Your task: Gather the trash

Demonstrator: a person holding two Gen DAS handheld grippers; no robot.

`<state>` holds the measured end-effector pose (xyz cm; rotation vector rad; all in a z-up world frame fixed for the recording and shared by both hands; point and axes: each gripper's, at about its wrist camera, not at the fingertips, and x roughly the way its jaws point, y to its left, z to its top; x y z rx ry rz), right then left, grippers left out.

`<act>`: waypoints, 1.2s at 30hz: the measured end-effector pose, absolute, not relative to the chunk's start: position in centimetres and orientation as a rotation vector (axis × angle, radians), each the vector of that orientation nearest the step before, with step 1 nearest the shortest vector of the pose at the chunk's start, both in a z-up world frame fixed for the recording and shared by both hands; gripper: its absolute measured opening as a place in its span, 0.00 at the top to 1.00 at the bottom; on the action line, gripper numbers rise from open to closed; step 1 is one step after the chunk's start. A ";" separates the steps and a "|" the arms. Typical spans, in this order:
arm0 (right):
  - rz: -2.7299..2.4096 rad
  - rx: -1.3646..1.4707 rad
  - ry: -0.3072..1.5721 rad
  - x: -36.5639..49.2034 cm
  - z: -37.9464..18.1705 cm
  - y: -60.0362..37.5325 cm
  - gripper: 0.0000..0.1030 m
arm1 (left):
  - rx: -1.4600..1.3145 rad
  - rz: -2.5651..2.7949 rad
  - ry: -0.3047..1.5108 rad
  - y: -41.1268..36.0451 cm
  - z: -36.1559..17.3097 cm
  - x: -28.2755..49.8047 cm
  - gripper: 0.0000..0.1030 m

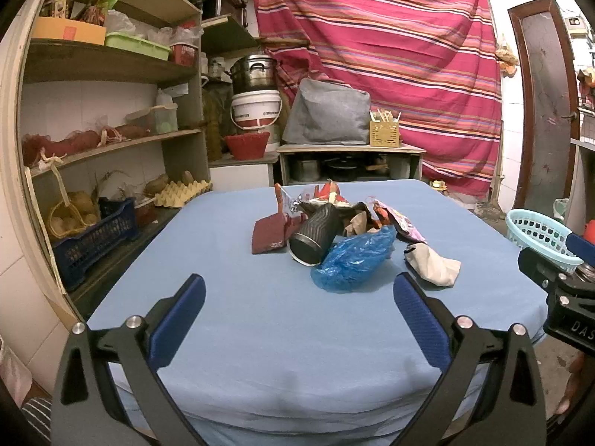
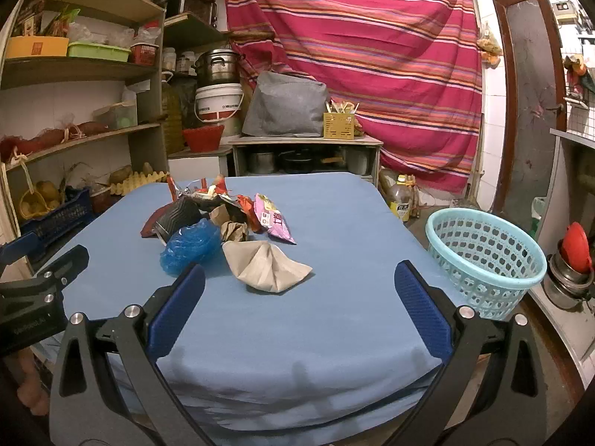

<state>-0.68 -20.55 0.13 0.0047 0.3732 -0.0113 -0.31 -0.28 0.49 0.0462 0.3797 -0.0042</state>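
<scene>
Both grippers, left gripper (image 1: 299, 299) and right gripper (image 2: 299, 290), spread empty; best pinching beige paper wad (image 2: 266, 265) at twelve o'clock, toward basket (image 2: 483, 256) at two.

A pile of trash (image 2: 223, 230) is seen on the blue-covered table (image 2: 334, 241), left of centre. A beige crumpled paper (image 2: 266, 264) lies nearest. The right gripper (image 2: 299, 282) is held wide open. A light-blue basket (image 2: 483, 256) stands to the right.

Partial white lettering "DAS" legible on black body of right gripper (image 1: 574, 325), seen from left cam; print on pink snack packet (image 2: 274, 223) & white bucket (image 2: 219, 104) too blurred to read.
</scene>
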 end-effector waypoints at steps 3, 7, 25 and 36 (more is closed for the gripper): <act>-0.012 0.003 0.373 -0.7 0.2 -20.5 0.04 | 0.046 -0.005 0.382 -0.2 0.5 -0.3 0.04; -0.011 0.004 0.373 -0.7 0.2 -20.6 0.04 | 0.046 -0.005 0.381 -0.1 0.6 -0.3 0.04; -0.012 0.001 0.364 -0.8 0.4 -20.5 0.04 | 0.045 -0.001 0.383 0.5 0.6 -0.2 0.04; -0.017 -0.003 0.346 -1.0 0.5 -20.6 0.04 | 0.046 -0.001 0.377 0.5 0.6 -0.1 0.04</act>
